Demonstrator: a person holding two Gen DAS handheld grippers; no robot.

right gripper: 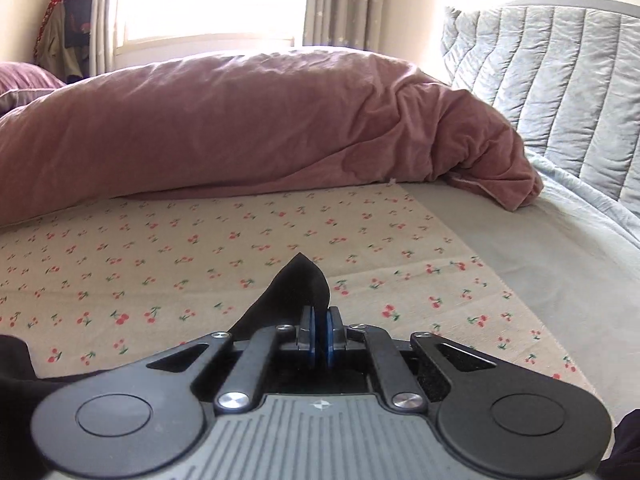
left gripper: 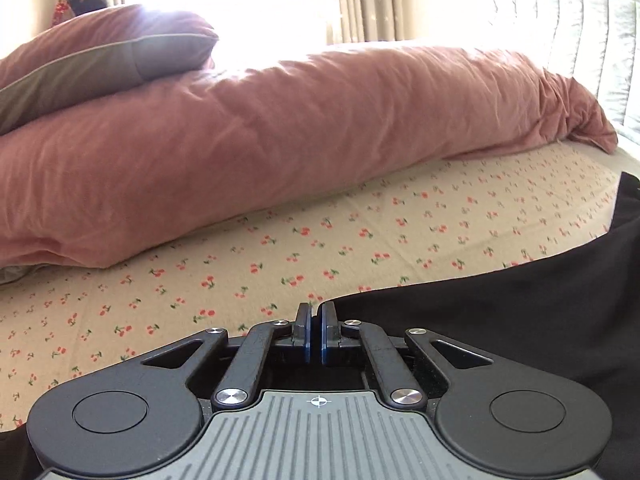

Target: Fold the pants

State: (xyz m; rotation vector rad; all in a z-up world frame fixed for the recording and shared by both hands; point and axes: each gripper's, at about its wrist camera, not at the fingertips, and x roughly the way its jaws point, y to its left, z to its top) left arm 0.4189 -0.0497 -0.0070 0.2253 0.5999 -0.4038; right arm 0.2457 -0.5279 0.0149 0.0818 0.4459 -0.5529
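1. Left wrist view: the black fabric pants [left gripper: 520, 312] lie on the cherry-print beige bedsheet [left gripper: 240, 264], spreading to the right; the left gripper [left gripper: 315, 320] has its blue-padded fingers nearly together at the cloth's edge, though whether they pinch it I cannot tell.
2. Right wrist view: the right gripper [right gripper: 320, 328] is clenched on a peaked corner of the pants [right gripper: 296, 284], raised above the sheet [right gripper: 160, 264].
3. A rumpled pink duvet [right gripper: 240, 120] lies beyond.
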